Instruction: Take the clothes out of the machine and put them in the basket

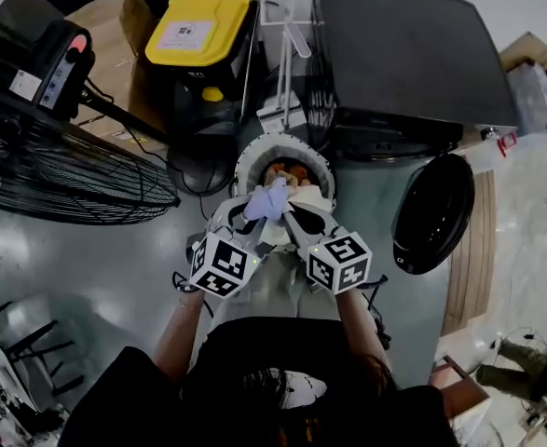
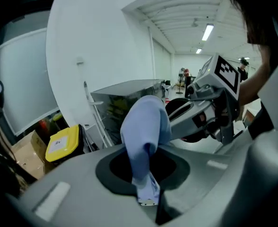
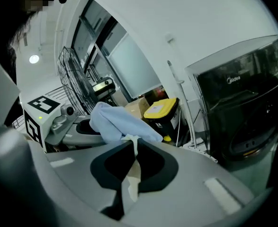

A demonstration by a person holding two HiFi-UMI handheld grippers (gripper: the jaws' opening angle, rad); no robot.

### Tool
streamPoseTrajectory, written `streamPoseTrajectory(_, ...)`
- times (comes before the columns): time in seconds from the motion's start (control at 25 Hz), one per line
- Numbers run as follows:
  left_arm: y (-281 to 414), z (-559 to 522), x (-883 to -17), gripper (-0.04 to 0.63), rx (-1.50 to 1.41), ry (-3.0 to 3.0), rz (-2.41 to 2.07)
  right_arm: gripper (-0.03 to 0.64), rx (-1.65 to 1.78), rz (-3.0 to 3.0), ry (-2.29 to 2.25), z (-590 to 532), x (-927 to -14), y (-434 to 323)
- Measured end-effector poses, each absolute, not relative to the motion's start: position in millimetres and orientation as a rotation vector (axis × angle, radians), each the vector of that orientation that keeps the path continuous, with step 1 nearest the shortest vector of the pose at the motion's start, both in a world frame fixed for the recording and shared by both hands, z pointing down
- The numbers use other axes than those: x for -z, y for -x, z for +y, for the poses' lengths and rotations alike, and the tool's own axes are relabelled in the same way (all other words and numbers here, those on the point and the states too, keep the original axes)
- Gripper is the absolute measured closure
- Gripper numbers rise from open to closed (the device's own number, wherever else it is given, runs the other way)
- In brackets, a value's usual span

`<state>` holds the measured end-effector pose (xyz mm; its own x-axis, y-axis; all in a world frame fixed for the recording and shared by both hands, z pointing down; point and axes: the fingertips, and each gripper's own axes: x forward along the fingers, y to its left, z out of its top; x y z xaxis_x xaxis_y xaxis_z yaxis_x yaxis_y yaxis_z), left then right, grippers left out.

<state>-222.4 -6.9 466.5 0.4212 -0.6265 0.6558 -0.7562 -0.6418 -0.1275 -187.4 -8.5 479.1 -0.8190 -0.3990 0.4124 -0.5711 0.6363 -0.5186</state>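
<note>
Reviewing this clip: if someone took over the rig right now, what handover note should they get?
Left gripper: shut on the light blue garment.
Right gripper: shut on what looks like the same garment's pale edge.
Garment is held over the white basket, near its front rim, not yet released.
Basket already holds an orange item.
Washing machine door is open; drum contents not visible.
Left: drop garment into basket, then check the drum.

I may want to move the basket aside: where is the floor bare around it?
Bare floor lies left of the basket, up to the fan, and right of it, up to the door. Behind it, bin, rack and machine crowd in.
</note>
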Motion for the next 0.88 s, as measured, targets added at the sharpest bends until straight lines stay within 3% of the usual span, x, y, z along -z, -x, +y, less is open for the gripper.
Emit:
streamPoseTrajectory(0.4, 199, -5, -598, 0.532, -1.370, -2.455, -0.814, 0.589, -1.116, -2.271, -0.885, -5, -621, 169)
streamPoseTrajectory(0.88, 175, -4, -704, 0.529, -1.418, -2.267, -0.650, 0.588, -1.168, -2.013, -0.940, 18, -727, 121)
